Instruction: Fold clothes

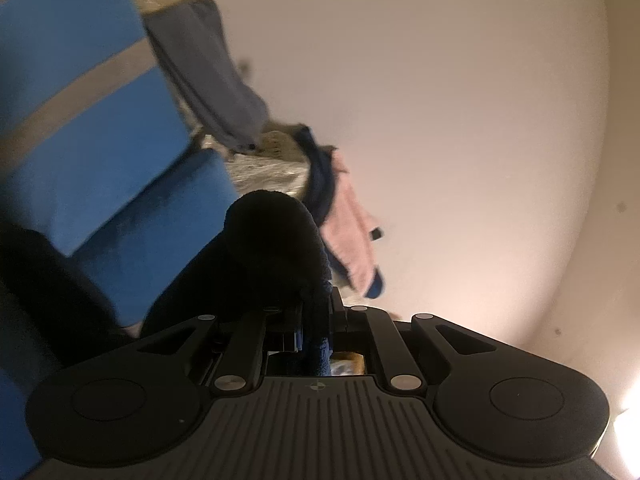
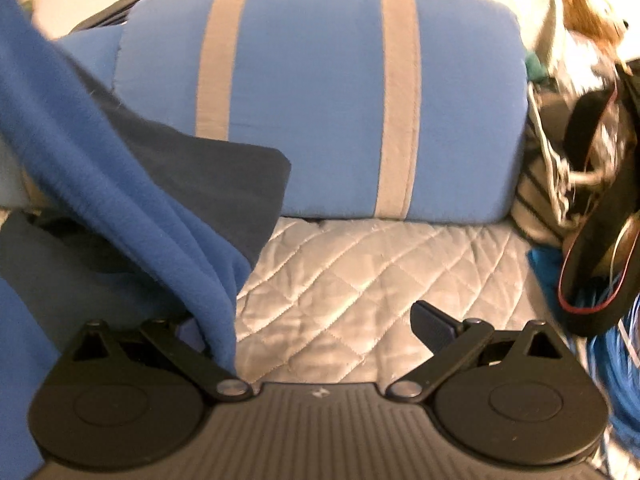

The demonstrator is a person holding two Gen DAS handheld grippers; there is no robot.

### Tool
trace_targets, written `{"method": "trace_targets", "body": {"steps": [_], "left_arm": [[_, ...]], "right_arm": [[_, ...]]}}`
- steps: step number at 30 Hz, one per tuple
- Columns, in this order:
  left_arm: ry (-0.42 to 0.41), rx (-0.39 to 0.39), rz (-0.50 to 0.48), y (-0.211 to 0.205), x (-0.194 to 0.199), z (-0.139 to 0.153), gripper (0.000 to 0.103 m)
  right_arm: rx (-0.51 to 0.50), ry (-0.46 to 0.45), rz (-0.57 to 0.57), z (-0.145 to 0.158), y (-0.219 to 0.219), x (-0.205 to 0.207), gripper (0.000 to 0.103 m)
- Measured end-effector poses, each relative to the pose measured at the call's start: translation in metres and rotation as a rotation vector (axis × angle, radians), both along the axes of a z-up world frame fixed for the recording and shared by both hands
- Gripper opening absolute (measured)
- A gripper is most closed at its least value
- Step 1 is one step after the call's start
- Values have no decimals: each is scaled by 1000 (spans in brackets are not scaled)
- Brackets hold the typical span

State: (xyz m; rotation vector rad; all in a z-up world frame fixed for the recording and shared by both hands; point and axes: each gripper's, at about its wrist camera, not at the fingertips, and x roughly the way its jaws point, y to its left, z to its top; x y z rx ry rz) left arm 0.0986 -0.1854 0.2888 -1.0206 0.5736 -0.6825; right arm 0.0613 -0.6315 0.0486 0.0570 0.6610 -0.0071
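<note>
In the left wrist view my left gripper (image 1: 316,322) is shut on a fold of dark blue fleece garment (image 1: 276,248), which bunches up as a shadowed mass just ahead of the fingers. The view tilts up toward a pale wall. In the right wrist view the same blue fleece garment (image 2: 120,184) hangs down from the upper left and drapes over my left finger, hiding it. Its dark navy side (image 2: 216,184) shows behind. My right gripper (image 2: 316,324) is open, its right finger (image 2: 432,328) bare, with only quilted cover between the jaws.
A blue cushion with grey stripes (image 2: 320,100) stands behind a grey quilted cover (image 2: 360,280). A black bag with red trim (image 2: 600,240) and clutter crowd the right. A grey garment (image 1: 200,72) and a pink one (image 1: 348,232) hang beside the cushion (image 1: 80,100).
</note>
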Motion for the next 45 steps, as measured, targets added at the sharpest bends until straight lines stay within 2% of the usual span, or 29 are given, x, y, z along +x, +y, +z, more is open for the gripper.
{"method": "trace_targets", "body": {"steps": [3,5,8,13,16,20,21,22,24,25,27,29,32,35,41,45], "left_arm": [[5,51,-8,12,-1,-8,11],[-23,104,-30,21,-3,-13,11],[-26,169,-50,35,-8,-27,11],[14,237,-56,60,-15,-62,11],[35,264,-53,74,-21,-83,11],[54,300,-46,90,-26,-100,11],[58,308,-45,94,-28,-104,10],[63,316,-43,97,-30,-107,10],[73,333,-42,102,-32,-115,10],[78,343,-43,104,-33,-119,10],[81,373,-42,107,-36,-127,10],[86,402,-44,111,-40,-137,10],[110,429,-51,118,-45,-154,10],[129,462,-70,122,-53,-171,11],[185,504,-102,131,-70,-212,11],[230,520,-114,135,-81,-240,11]], "right_arm": [[60,17,-21,-6,-6,1,101],[101,26,-36,-10,-11,1,101],[114,11,-9,-13,-10,-1,90],[132,-14,40,-17,-9,-5,44],[115,-21,70,-19,-4,-6,30],[45,-34,108,-20,3,-7,30],[4,-38,116,-21,7,-7,33],[-40,-43,124,-23,11,-8,42],[-140,-51,140,-27,20,-11,53],[-198,-54,148,-30,26,-12,54],[-251,-63,154,-34,33,-15,52],[-218,-65,150,-32,31,-15,47],[-138,-59,141,-26,22,-12,46],[-103,-49,145,-22,16,-9,45],[-75,-36,156,-20,14,-7,45],[-97,-48,185,-20,18,-10,45]]}}
